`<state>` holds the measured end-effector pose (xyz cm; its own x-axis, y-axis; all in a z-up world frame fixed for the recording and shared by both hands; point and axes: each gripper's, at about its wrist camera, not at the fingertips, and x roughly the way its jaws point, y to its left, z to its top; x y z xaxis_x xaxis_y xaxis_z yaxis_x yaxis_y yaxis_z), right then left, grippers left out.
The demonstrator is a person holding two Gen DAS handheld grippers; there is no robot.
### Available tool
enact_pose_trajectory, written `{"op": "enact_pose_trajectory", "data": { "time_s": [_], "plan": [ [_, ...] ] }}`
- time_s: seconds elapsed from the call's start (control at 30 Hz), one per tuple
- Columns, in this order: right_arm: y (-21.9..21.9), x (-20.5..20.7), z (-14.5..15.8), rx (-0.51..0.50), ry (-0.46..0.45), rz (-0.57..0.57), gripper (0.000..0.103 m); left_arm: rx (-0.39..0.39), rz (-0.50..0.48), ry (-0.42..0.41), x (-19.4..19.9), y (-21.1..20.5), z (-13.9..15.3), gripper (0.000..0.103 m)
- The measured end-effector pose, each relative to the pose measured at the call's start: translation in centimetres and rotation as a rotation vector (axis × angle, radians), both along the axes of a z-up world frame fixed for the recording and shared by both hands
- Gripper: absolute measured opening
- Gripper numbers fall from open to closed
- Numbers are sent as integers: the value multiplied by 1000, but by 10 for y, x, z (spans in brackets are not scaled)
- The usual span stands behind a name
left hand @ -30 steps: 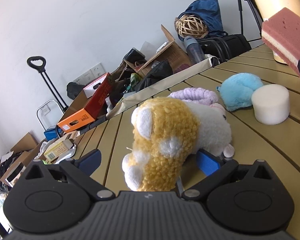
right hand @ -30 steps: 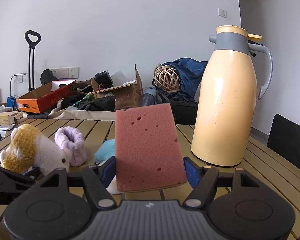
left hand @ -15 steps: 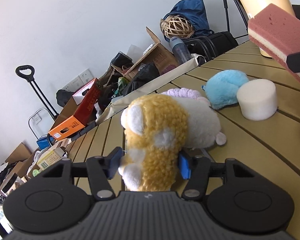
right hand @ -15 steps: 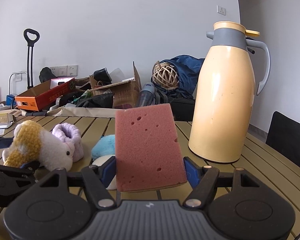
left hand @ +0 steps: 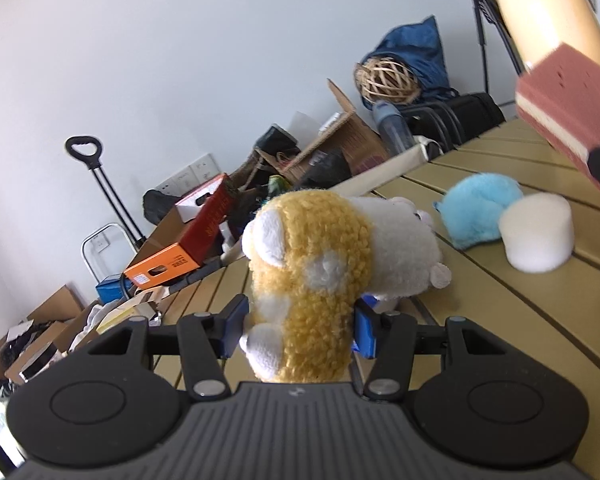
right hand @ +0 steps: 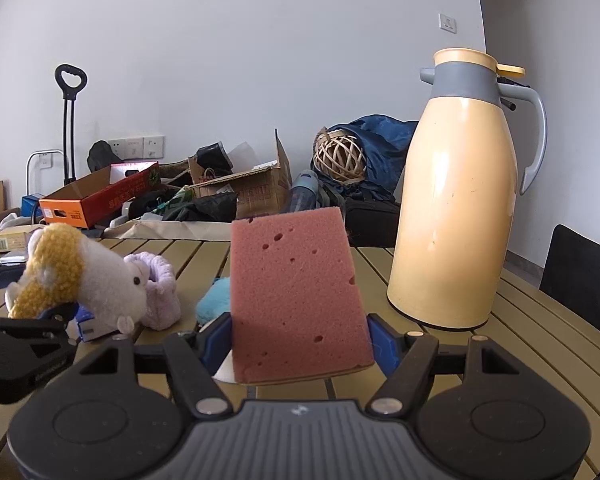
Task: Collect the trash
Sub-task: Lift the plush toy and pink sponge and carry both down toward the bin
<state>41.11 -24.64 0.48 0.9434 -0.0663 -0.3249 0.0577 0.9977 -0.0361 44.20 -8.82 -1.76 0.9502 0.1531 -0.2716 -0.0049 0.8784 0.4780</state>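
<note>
A yellow-and-white plush toy [left hand: 312, 264] sits between the blue pads of my left gripper [left hand: 300, 332], whose jaws are closing and press its yellow back end from both sides. The right wrist view shows the same plush toy [right hand: 100, 276] at the left, just above the tan slatted table [left hand: 500, 320]. My right gripper [right hand: 298, 342] is shut on a pink sponge [right hand: 296, 296], held upright above the table. That sponge [left hand: 568, 104] also shows at the upper right of the left wrist view.
A blue plush [left hand: 480, 208] and a white foam cylinder [left hand: 536, 236] lie right of the toy, a purple fuzzy piece [right hand: 160, 288] behind it. A tall cream thermos jug [right hand: 456, 208] stands at the right, a black chair [right hand: 580, 272] beyond. Boxes and bags pile past the far edge.
The left jaws went from wide open to pressed on the plush toy's yellow end, and the toy now sits a little higher. The right gripper kept still with the sponge.
</note>
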Motion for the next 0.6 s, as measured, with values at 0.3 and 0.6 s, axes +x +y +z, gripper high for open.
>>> {"op": "enact_pose_trajectory", "data": {
  "time_s": [0.3, 0.6],
  "plan": [
    [11, -6, 2, 14, -21, 36, 70, -105, 43, -48, -13, 24, 21, 55],
    [27, -24, 7, 5, -51, 76, 70, -207, 57, -58, -38, 50, 38, 55]
  ]
}}
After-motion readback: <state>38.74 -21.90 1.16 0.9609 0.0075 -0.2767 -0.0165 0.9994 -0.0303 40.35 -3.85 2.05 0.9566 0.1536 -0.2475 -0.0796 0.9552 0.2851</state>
